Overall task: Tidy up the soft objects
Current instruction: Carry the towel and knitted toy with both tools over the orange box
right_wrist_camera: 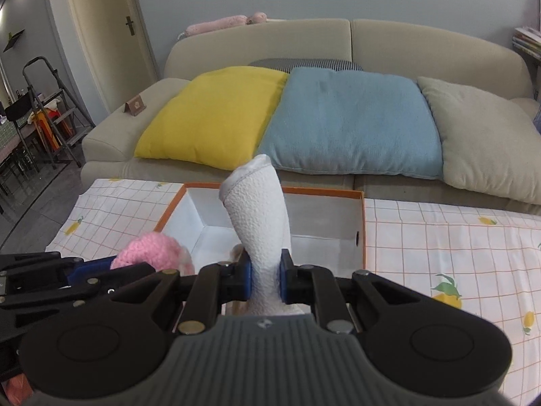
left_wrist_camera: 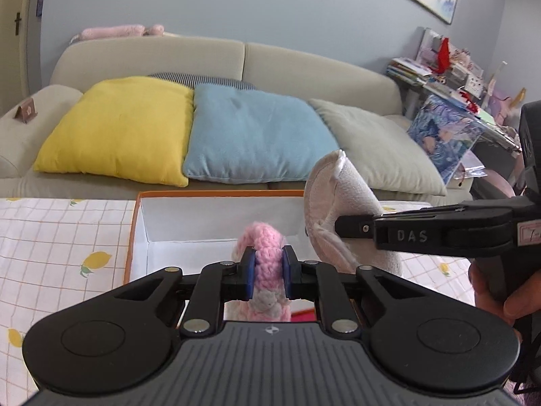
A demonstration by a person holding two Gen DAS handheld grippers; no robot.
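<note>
My left gripper [left_wrist_camera: 267, 272] is shut on a pink crocheted toy [left_wrist_camera: 265, 250], held above the near edge of an open orange box with a white inside [left_wrist_camera: 189, 223]. My right gripper [right_wrist_camera: 265, 275] is shut on a white textured sock [right_wrist_camera: 258, 209] that stands up above the same box [right_wrist_camera: 321, 216]. In the left wrist view the right gripper [left_wrist_camera: 341, 226] comes in from the right with the sock [left_wrist_camera: 334, 203]. In the right wrist view the left gripper [right_wrist_camera: 84, 267] and the pink toy [right_wrist_camera: 152, 250] sit at the lower left.
The box stands on a table with a lemon-print checked cloth [right_wrist_camera: 439, 237]. Behind it is a beige sofa [left_wrist_camera: 236, 57] with yellow [left_wrist_camera: 118, 128], blue [left_wrist_camera: 257, 135] and grey [left_wrist_camera: 372, 142] cushions. A cluttered shelf [left_wrist_camera: 449, 77] is at the right, a stepladder [right_wrist_camera: 50, 108] at the left.
</note>
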